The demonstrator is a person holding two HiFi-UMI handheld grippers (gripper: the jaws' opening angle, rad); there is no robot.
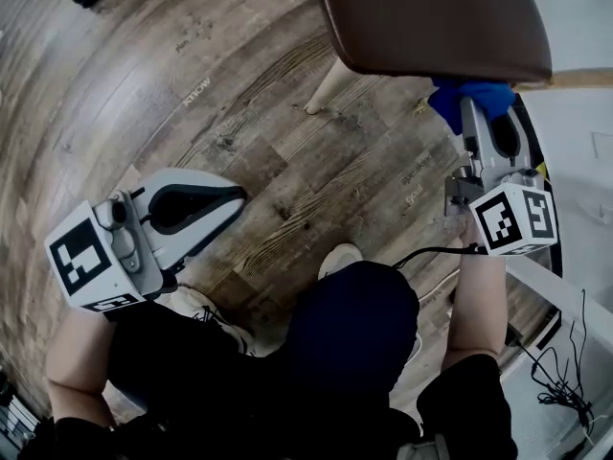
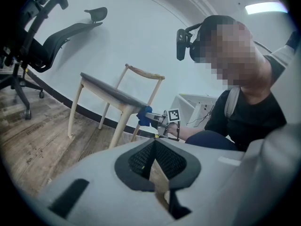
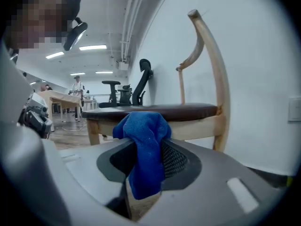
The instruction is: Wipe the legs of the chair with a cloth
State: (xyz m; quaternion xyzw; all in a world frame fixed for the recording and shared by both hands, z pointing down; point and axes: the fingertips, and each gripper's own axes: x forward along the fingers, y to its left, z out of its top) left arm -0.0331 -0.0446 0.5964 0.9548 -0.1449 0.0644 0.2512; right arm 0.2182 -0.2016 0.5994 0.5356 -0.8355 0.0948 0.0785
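Now: blue cloth (image 3: 145,145), soft terry, bunched, pinched in part-open jaws of right gripper (image 1: 484,115), upper right of head view, level with seat of chair (image 1: 431,17). Pale wooden rear leg (image 3: 220,126) ahead-right of jaws, long axis upright. Left gripper (image 1: 206,204) lower left, jaws together, empty, well apart.

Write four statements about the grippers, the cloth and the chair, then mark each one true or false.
1. The right gripper is shut on a blue cloth. True.
2. The left gripper has its jaws wide apart. False: they are shut, with nothing between them.
3. The chair has a dark seat on pale wooden legs. True.
4. The blue cloth is draped over the chair's seat. False: it is bunched between the right gripper's jaws.
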